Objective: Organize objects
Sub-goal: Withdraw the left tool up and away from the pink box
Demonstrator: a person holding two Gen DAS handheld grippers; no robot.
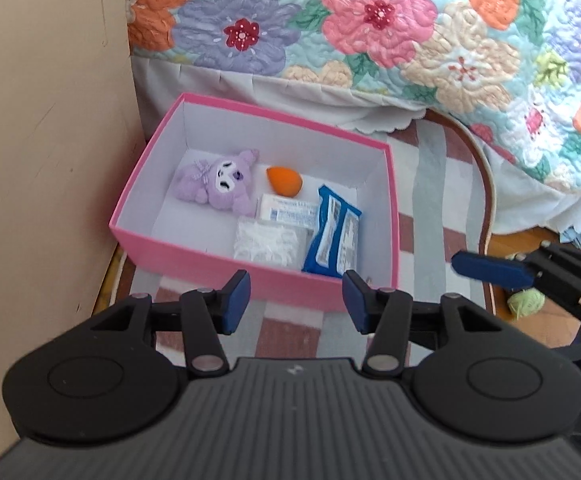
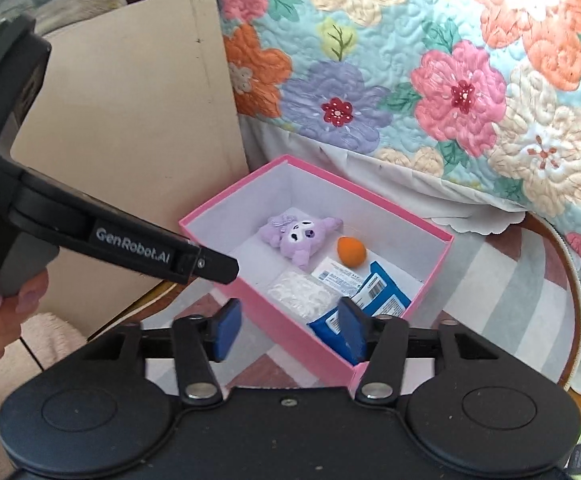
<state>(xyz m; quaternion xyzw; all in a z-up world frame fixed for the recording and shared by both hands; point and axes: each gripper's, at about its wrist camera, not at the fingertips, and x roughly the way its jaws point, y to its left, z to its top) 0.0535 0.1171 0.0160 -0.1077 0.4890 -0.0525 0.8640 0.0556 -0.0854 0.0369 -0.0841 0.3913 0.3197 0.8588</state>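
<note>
Pink box (image 1: 194, 246) holds plush (image 1: 214, 184); grippers apart, empty

The left gripper (image 1: 296, 300) hangs with its jaws apart and nothing between them, just short of a pink box (image 1: 250, 280) on a striped rug (image 1: 430, 208). Ahead in the box lie a purple plush toy (image 1: 218, 182), an orange sponge (image 1: 284, 180), a white packet (image 1: 268, 244) and a blue wrapper (image 1: 332, 232). The right gripper (image 1: 490, 268) shows to the right, a flowered quilt (image 1: 370, 20) beyond.
</note>
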